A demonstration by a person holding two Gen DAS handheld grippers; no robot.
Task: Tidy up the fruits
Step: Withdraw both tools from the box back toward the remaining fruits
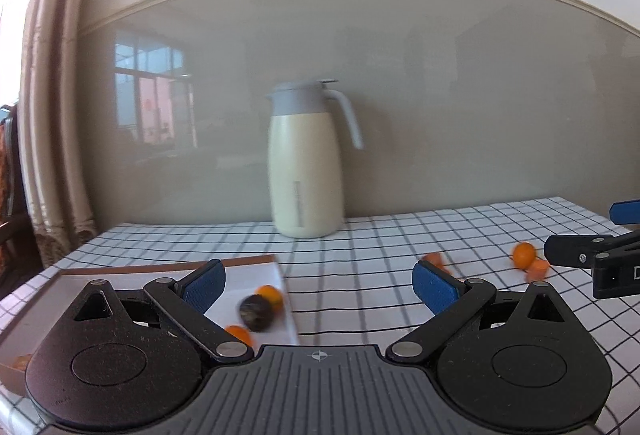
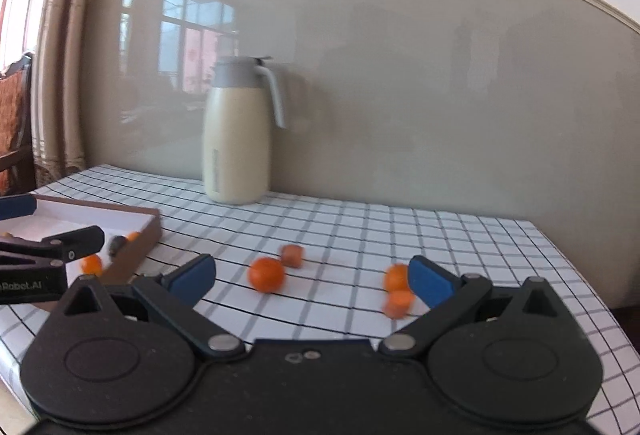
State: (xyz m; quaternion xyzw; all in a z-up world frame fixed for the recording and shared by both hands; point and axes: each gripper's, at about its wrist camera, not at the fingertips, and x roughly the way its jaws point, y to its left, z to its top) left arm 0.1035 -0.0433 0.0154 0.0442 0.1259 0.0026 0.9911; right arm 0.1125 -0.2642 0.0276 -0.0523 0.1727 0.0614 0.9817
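Box (image 2: 136, 235) sits at far left of the checked surface (image 2: 360, 227), w/ a few fruits already in it: a dark round one (image 1: 256, 311) and small oranges (image 1: 270, 295) close beside it, all near the box's right wall. Left gripper (image 1: 318, 285) hovers over that right wall, jaws spread wide, nothing between them. Risk no. 1: if it drops or swings low it could clip the wall and shove the box, or nudge the dark fruit so it rolls onto its neighbours. Mid-surface, a round orange (image 2: 266, 274) lies loose w/ a smaller orange-brown piece (image 2: 293, 255) just behind it, near but apart as far as blur lets me tell. These are round, smooth, on cloth; prob. they roll at the lightest side touch, so a pad landing off-centre would squirt one away, maybe toward the front edge. Tall cream jug (image 2: 236, 139) stands at the back, well apart from the fruit, low risk unless a reach overshoots. Right gripper (image 2: 310, 281) is also wide open and empty; another orange (image 2: 396, 277) and a cut-looking piece (image 2: 398, 303) sit just beside its right pad, touching each other, i think. Closing on both at once could pinch one and pop the other out toward the right edge of the surface. Frames are smeared, so exact contact can't be judged.
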